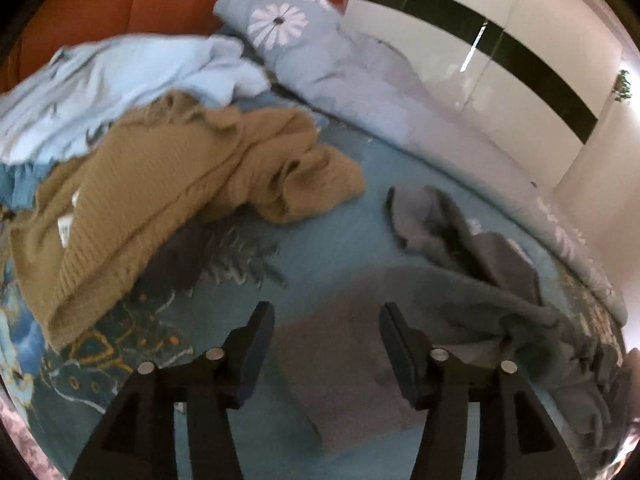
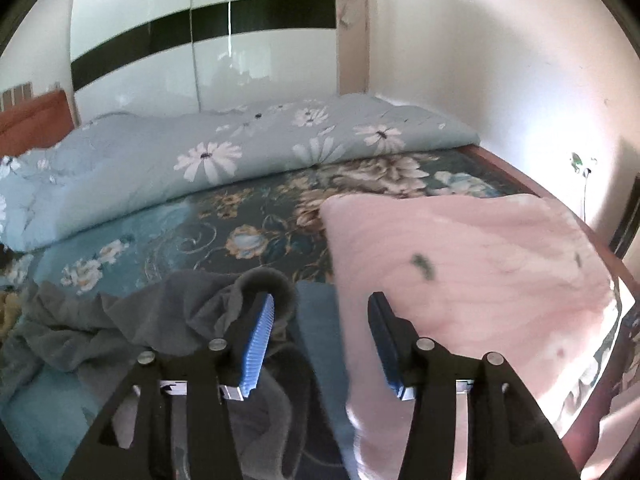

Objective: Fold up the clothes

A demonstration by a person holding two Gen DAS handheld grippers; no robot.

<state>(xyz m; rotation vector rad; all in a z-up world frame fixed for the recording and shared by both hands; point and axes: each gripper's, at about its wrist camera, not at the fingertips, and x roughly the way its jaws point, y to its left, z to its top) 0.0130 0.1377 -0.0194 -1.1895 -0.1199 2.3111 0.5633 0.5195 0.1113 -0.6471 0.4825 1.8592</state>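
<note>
Left gripper [image 1: 326, 344]: I hold it spread wide with nothing between the fingers, poised over the flat near part of the grey garment [image 1: 400, 344], where a grab at an edge looks easiest.

Right gripper [image 2: 320, 336]: also spread wide and holding nothing; its left finger sits against a rolled grey cuff or hem [image 2: 268, 284], so I judge it is lined up on that end of the same garment.

Grey garment: it lies on the bed [image 1: 320, 240] partly smoothed near me and rumpled toward the far right, with one limb trailing away. That fits a fold only partly made, or a piece only spread out; I cannot tell which.

Brown knit sweater [image 1: 160, 192]: heaped loosely to the left, well apart from the grey piece, a white label showing. It is not folded.

Pale blue garment [image 1: 120, 80]: bunched behind the sweater, touching it, also unfolded.

Pink cloth [image 2: 472, 280]: lies flat with straight edges at the right side of the bed, just beside my right gripper; it looks laid aside neatly, though whether it is clothing I cannot say.

Daisy quilt [image 2: 240, 152]: pushed back along the far side, leaving room on the patterned sheet.
</note>
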